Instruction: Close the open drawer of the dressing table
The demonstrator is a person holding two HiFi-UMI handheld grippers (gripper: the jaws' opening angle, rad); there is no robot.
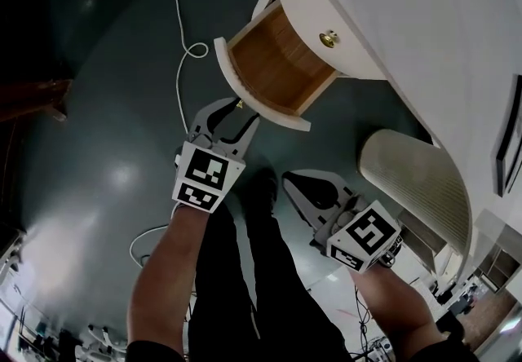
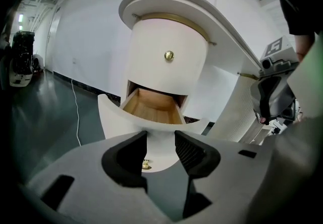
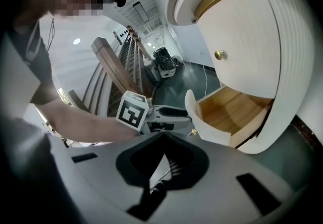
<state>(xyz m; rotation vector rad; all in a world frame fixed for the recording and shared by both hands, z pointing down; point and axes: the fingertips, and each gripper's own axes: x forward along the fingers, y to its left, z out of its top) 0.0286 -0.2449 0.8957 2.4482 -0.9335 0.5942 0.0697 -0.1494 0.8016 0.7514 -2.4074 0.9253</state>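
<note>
Fingers (image 2: 194,151) of my left gripper (image 1: 235,114) stand apart with nothing clamped. The small brass knob (image 2: 146,164) of the open drawer (image 1: 281,113) sits in the gap between them, untouched as far as I can see. My right gripper (image 1: 287,181) hangs lower and to the side, its jaws brought together on nothing, well short of the furniture.

Just beyond the left tips the drawer is pulled well out from the lower part of the dressing table (image 1: 424,26), showing a bare wooden inside. It has a closed drawer with its own knob (image 1: 329,39) above it.

I judge it stiff and light, since it looks empty, and likely to slide easily. The curved white front looks smooth, so pads could skid sideways off it. I would press at the middle of that front, right by the knob, or pinch the knob itself, and push straight in so it does not jam.
</note>
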